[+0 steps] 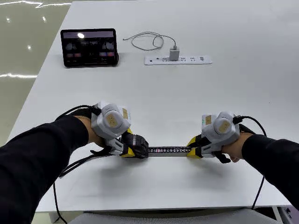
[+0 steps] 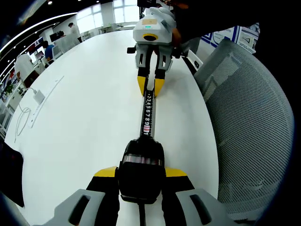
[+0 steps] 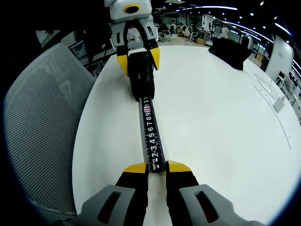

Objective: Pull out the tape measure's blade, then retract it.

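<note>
The tape measure case (image 2: 141,162) is clamped in the left gripper (image 2: 141,172). Its blade (image 3: 149,127) runs straight ahead to the right gripper (image 3: 157,167), which is pinched on the blade's tip. The blade's long axis joins the two grippers along the table (image 1: 187,93), so retracting probably means bringing the right gripper towards the case.

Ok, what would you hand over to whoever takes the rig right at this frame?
Left gripper: shut on the case, near the front edge of the table.
Right gripper: shut on the tip of the blade, facing the left one.
Blade: out a short way, straight between the two, numbers up.
Done: blade partly drawn.
Left: pull further if more length is wanted, then let it retract into the case.
</note>
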The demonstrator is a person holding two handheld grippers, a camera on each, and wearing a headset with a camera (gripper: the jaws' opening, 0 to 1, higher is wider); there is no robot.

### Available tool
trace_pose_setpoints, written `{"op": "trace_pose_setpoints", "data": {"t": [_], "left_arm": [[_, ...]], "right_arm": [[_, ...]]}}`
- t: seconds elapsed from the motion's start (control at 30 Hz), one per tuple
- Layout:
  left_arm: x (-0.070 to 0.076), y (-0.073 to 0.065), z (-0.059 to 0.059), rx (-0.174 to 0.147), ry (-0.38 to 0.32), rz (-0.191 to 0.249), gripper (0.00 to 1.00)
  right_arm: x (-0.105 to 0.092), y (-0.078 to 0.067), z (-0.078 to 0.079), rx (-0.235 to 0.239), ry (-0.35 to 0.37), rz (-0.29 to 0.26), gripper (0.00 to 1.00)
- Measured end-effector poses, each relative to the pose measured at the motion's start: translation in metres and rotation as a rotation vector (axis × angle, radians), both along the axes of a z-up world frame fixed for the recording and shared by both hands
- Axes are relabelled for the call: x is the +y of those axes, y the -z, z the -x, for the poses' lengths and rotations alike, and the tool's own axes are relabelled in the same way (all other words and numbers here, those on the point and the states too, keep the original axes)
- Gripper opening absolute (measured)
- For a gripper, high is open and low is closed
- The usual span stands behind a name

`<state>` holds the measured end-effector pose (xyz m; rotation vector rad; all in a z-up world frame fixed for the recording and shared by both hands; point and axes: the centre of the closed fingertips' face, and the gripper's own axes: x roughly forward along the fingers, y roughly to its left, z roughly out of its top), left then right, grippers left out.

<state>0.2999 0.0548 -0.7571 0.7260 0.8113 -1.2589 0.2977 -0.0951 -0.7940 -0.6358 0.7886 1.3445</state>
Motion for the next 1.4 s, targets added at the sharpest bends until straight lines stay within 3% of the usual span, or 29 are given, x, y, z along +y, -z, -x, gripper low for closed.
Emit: {"op": "trace_pose_setpoints", "data": {"t": [0.53,1.4], "left_arm": [[0.001,0.0,-0.001,0.008,-0.018,0.019,0.3],[-0.001,0.0,0.0,0.002,-0.003,0.007,0.3]], "right_arm": [[-0.012,-0.001,-0.003,-0.009,-0.011,0.025,0.08],[-0.027,0.001,-0.002,-0.015,-0.003,0.05,0.08]]}}
